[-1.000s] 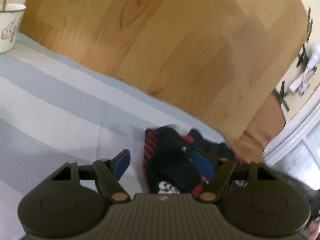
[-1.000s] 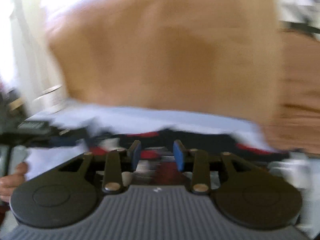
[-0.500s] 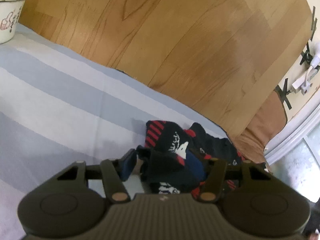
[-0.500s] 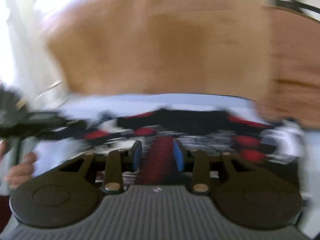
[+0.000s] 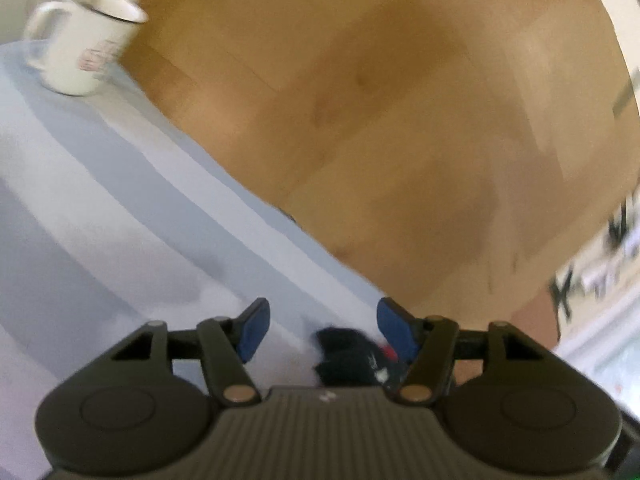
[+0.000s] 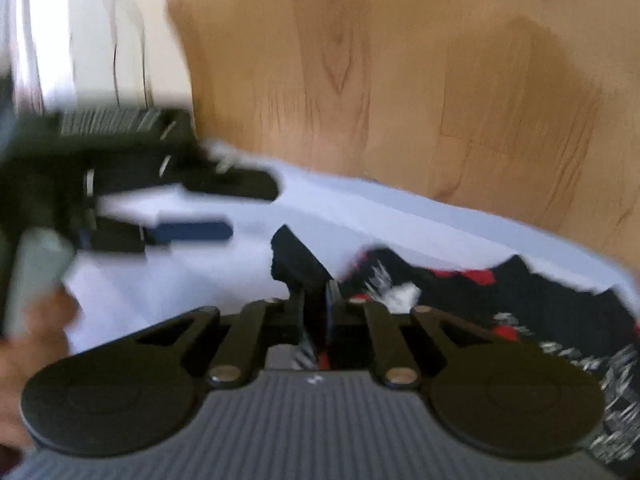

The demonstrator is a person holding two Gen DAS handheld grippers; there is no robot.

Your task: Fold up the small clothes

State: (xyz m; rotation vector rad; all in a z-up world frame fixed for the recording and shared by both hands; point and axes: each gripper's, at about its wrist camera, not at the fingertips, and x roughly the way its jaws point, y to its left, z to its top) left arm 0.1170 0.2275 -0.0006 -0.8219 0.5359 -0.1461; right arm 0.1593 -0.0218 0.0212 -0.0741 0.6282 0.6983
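Between right tongs point(image 6: 320, 312), dark garment point(image 6: 500, 292)

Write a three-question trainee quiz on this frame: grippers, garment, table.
1. True or false: the right gripper is shut on the black and red garment.
2. Is the left gripper A) pinching cloth or B) open, jaws widening, pads off the garment?
3. What stands at the far corner of the striped cloth?

Key: 1 true. 2 B. 3 A white mug.
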